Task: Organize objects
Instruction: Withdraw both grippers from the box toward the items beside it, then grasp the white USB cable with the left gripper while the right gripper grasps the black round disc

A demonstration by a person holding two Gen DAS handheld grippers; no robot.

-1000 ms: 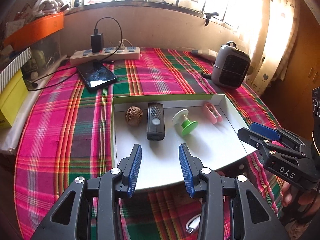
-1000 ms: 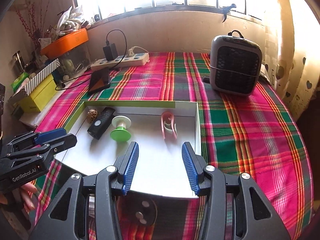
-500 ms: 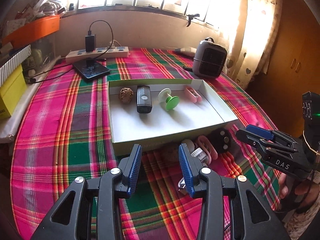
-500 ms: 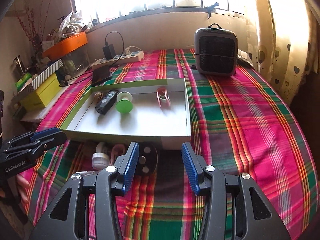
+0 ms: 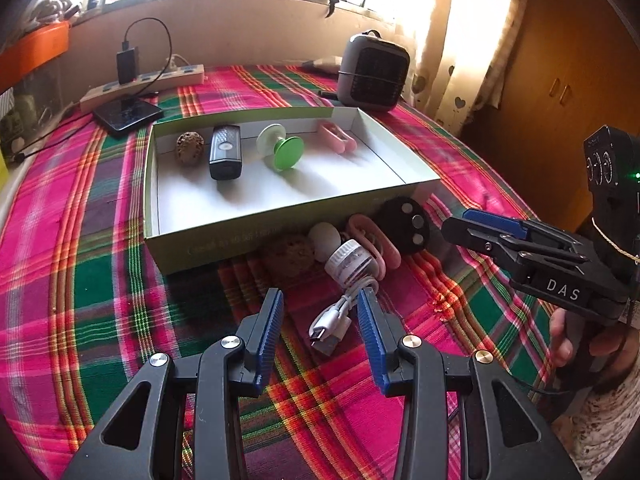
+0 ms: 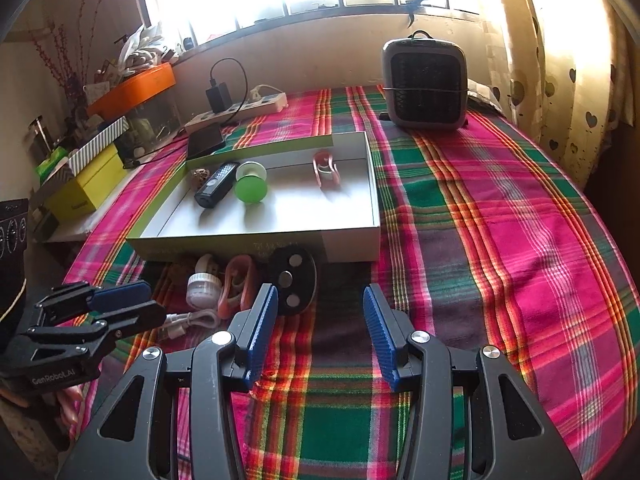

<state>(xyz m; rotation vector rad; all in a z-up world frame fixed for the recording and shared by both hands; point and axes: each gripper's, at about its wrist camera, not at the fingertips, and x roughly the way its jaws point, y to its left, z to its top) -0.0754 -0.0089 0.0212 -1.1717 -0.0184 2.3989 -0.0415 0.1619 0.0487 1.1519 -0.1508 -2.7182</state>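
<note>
A shallow white box (image 5: 276, 222) with green sides holds a walnut (image 5: 188, 148), a black device (image 5: 225, 152), a green and white spool (image 5: 280, 152) and a pink clip (image 5: 336, 140). In front of it lie a second walnut (image 5: 290, 254), a white bottle (image 5: 350, 262), a second pink clip (image 5: 374, 236), a black three-button disc (image 5: 406, 224) and a white USB cable (image 5: 332, 320). My left gripper (image 5: 320, 300) is open over the cable's plug end, its pads apart from it. The right gripper (image 6: 320, 296) is open and empty, just right of the black disc (image 6: 292, 280).
A grey heater (image 5: 372, 76) stands behind the box at the right. A power strip (image 5: 148, 84) and a phone (image 5: 128, 114) lie at the back left. Yellow and orange boxes (image 6: 88, 184) crowd the left side. A plaid cloth (image 6: 500, 240) covers the table.
Both grippers have drawn back from above the box to the pile of loose things in front of it and sunk a little. The cable now lies between my left fingers.
</note>
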